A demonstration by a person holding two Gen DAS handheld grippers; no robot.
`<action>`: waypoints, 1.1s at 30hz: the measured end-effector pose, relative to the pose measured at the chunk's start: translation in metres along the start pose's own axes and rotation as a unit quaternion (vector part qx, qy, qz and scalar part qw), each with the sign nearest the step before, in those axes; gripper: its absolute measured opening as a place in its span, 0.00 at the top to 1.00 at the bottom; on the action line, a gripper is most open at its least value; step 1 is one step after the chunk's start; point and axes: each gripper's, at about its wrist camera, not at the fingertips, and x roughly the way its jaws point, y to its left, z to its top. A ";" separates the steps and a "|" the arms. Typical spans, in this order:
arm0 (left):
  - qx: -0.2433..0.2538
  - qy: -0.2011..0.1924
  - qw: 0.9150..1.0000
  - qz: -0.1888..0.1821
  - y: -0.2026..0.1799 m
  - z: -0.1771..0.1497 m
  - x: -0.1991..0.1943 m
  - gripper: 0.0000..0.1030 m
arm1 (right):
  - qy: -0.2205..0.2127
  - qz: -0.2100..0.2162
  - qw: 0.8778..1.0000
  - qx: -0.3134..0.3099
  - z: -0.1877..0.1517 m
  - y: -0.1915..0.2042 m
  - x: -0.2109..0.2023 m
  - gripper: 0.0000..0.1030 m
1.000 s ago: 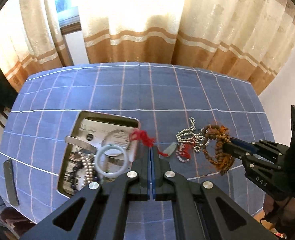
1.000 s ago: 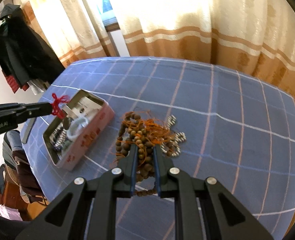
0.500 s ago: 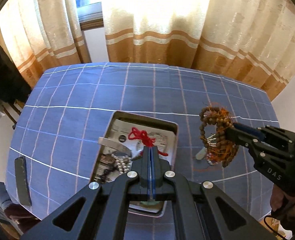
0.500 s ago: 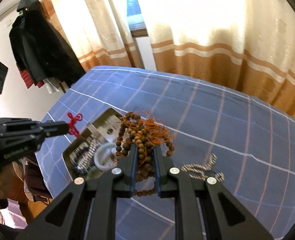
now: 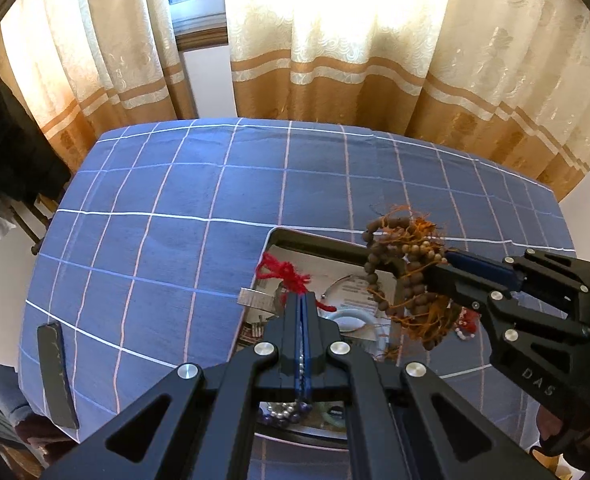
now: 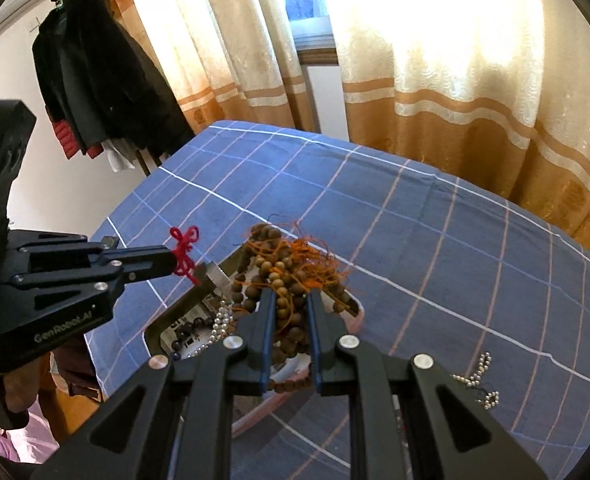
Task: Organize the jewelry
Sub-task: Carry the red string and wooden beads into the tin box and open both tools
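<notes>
Now both tools hang over the metal tin point(image 5: 327, 248), which a second ago lay to the lower left of the left wrist view and has since slid to the lower centre, under the fingers. The left hand-held gripper point(image 5: 302, 300) is fully closed, pinching the red knotted cord point(image 5: 283, 274); the cord's knot has travelled with it from beside the tin to above the tin's left wall. The right hand-held gripper point(image 6: 288, 300) stands narrow, clamped on the bundle of brown wooden beads point(image 6: 285, 276) with its frayed orange threads. Earlier that bundle was just off the blue checked cloth point(image 5: 183, 208) at right; it now hangs over the tin's far right corner, seen at centre right of the left wrist view.

Inside the tin lie a pale bangle point(image 5: 355, 318), a string of pearl-like beads point(image 6: 219, 326) and dark beads point(image 6: 187, 338), over printed paper. A small silver flap point(image 5: 255, 298) sticks up at the tin's left edge, just beside the red cord. In the right wrist view the silver bead chain point(image 6: 479, 380) stays on the desk at lower right, well apart from the tin. A small red-and-white beaded piece point(image 5: 467, 322) shows behind the right tool's fingers.

A dark flat bar point(image 5: 55, 372) lies near the cloth's lower left edge. Cream and tan curtains point(image 5: 335, 60) fill the top of both views, and a dark coat point(image 6: 95, 72) hangs at the upper left.
</notes>
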 end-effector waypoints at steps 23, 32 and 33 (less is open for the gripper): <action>-0.021 0.032 0.999 0.015 0.021 -0.006 0.038 1.00 | 0.054 -0.027 0.998 -0.031 -0.005 0.011 0.055 0.83; -0.026 0.039 0.999 0.022 0.023 -0.002 0.050 1.00 | 0.065 -0.036 0.996 -0.043 -0.006 0.010 0.066 0.83; -0.026 0.040 0.999 0.025 0.023 -0.001 0.051 1.00 | 0.067 -0.037 0.996 -0.045 -0.006 0.011 0.067 0.83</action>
